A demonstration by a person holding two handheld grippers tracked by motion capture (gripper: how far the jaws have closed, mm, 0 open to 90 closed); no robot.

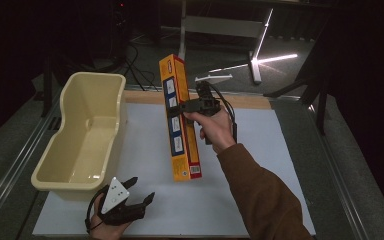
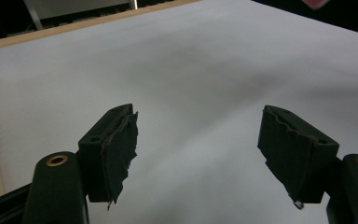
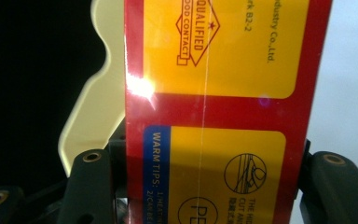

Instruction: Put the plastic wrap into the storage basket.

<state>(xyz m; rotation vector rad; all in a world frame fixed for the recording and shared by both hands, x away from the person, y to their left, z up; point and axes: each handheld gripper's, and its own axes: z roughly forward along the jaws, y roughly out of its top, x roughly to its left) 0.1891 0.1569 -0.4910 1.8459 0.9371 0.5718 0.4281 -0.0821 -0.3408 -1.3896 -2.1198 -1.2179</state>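
nearby cream tub [image 1: 82, 135], white mat [image 1: 260, 165], held box [image 1: 181, 117]

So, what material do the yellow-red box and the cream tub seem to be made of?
The box looks like printed cardboard with a glossy film: flat panels, sharp edges, and a bright glare spot in the right gripper view. The tub looks like moulded plastic with a smooth, slightly shiny finish: rounded rim, one-piece walls, soft reflections inside.
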